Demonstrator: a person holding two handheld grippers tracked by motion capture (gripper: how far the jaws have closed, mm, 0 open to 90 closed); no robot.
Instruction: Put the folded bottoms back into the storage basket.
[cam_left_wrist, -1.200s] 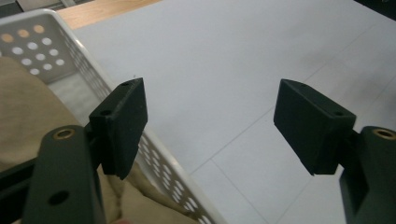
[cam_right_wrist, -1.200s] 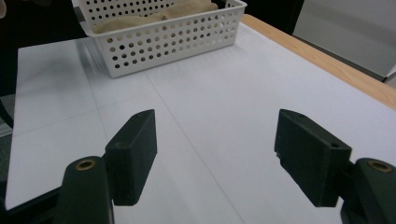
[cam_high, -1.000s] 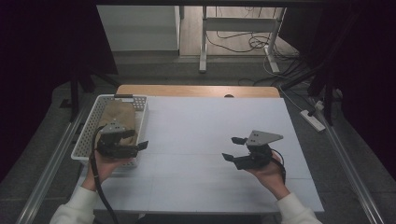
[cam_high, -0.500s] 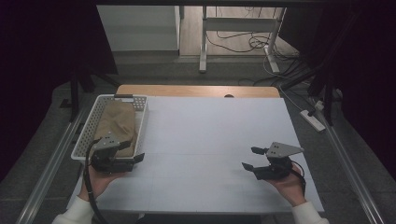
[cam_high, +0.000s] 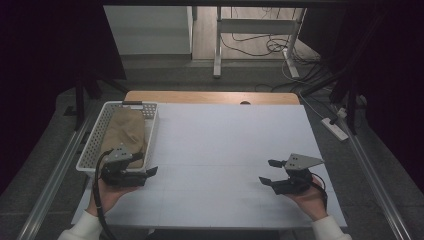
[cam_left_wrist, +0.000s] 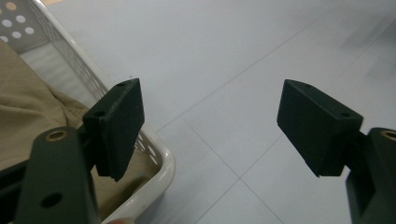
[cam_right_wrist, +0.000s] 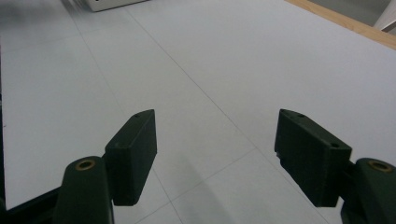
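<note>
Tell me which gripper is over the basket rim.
The left gripper: one jaw sits over the white basket holding tan cloth. The right gripper has bare table under it.

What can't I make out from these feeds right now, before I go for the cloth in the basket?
- Under the tan cloth: it covers the white basket floor in the high view.
- Basket's near end: the left tool and hand overlap it there.
- Cloth type: cut off at the left edge in the left gripper view; only folds show.
- Basket in the right gripper view: just a corner at the top edge.
</note>
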